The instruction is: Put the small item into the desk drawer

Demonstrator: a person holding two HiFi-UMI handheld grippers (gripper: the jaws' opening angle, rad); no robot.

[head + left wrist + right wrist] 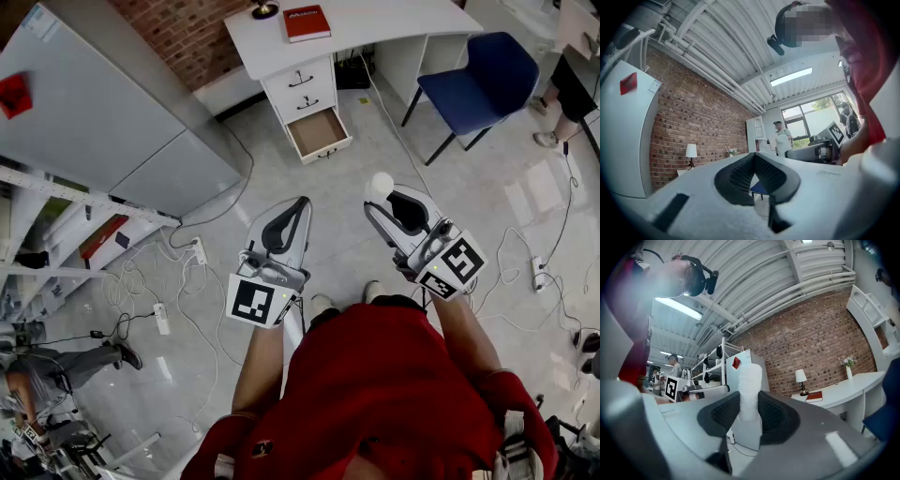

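Note:
My right gripper (380, 200) is shut on a small white item (380, 184) that sticks out past its tips. In the right gripper view the black pads (771, 414) press this white, roll-like item (751, 389) from both sides. The left gripper (302, 202) is held beside it, empty, with its tips touching; the left gripper view shows its pads (740, 176) meeting at the tip (753, 156). Well ahead stands the white desk (375, 28), whose bottom drawer (317, 129) is pulled out and looks empty. Both grippers hang over the floor, well short of the drawer.
A red book (307, 22) lies on the desk top. To the right of the desk stands a blue chair (487, 70), and a large grey cabinet (103, 112) at the left. Cables and power strips (161, 317) trail across the floor. Another person's legs (567, 94) show at the far right.

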